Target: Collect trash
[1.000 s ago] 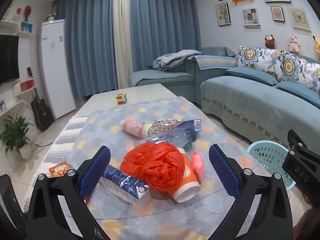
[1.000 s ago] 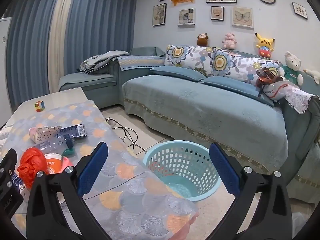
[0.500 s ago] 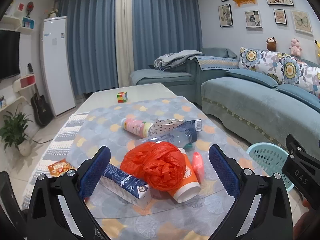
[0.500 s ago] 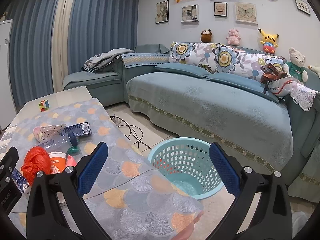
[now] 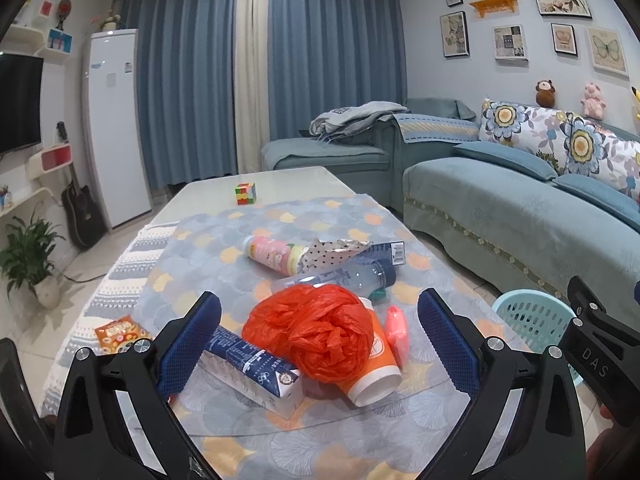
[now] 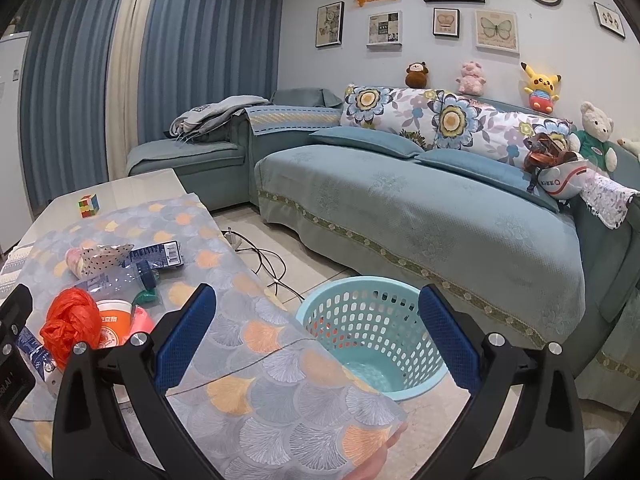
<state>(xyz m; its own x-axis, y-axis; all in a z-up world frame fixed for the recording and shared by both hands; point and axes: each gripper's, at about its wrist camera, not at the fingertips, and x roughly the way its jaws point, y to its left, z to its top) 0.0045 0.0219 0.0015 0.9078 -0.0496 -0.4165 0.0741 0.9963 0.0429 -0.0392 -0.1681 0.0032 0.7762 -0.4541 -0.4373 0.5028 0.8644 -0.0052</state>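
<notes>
step: approaching red bag (image 5: 316,332) on bench | jaws: both gaping, empty | next: closing left gripper (image 5: 318,344), carrying to 3 o'clock basket (image 6: 374,334)

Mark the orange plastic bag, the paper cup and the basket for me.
orange plastic bag (image 5: 316,330), left wrist view, middle of the crumpled ball.
paper cup (image 5: 378,380), left wrist view, white rim.
basket (image 6: 404,330), right wrist view, perforated inner wall.
</notes>
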